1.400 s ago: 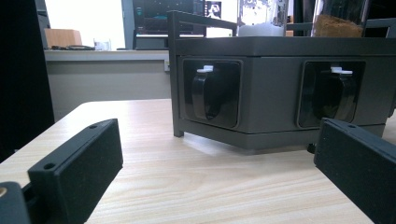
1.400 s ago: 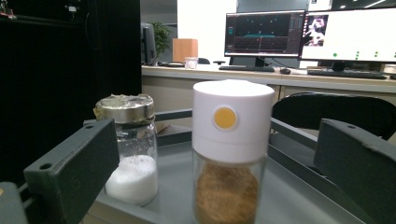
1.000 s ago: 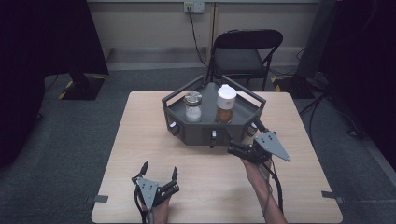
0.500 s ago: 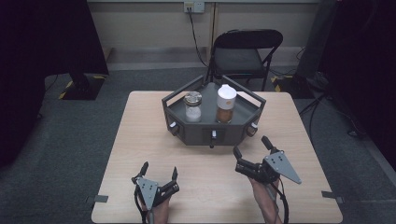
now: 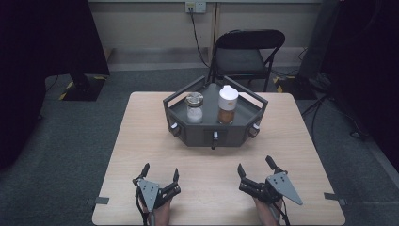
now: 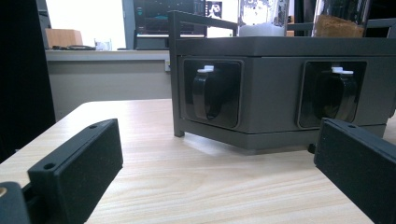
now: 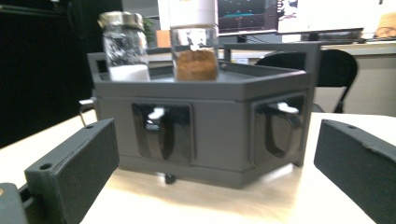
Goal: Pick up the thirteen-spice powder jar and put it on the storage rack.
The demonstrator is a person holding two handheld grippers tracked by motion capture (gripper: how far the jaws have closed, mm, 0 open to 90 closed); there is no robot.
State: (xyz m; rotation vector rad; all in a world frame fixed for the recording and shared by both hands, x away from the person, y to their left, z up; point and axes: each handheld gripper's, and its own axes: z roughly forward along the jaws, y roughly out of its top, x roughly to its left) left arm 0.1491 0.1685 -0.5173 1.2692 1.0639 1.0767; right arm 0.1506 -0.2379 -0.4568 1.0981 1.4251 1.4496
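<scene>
A dark grey six-sided rack [image 5: 226, 135] [image 6: 280, 88] [image 7: 210, 135] stands at the table's far middle. On its top deck are a metal-lidded jar of white powder [image 5: 194, 108] [image 7: 123, 46] and a white-capped jar of brown powder [image 5: 227, 104] [image 7: 195, 42]. Measuring spoons hang in recesses on its side faces [image 6: 208, 93] [image 7: 161, 130]. My left gripper [image 5: 160, 173] rests near the front edge, open and empty. My right gripper [image 5: 255, 165] sits to the rack's front right, open and empty too.
The light wood table [image 5: 141, 136] has bare surface between the grippers and the rack. A black folding chair [image 5: 247, 52] stands behind the table. Cables run along the floor at the right.
My right gripper has drawn back from the rack's front right toward the table's near edge. The left gripper has stayed put.
</scene>
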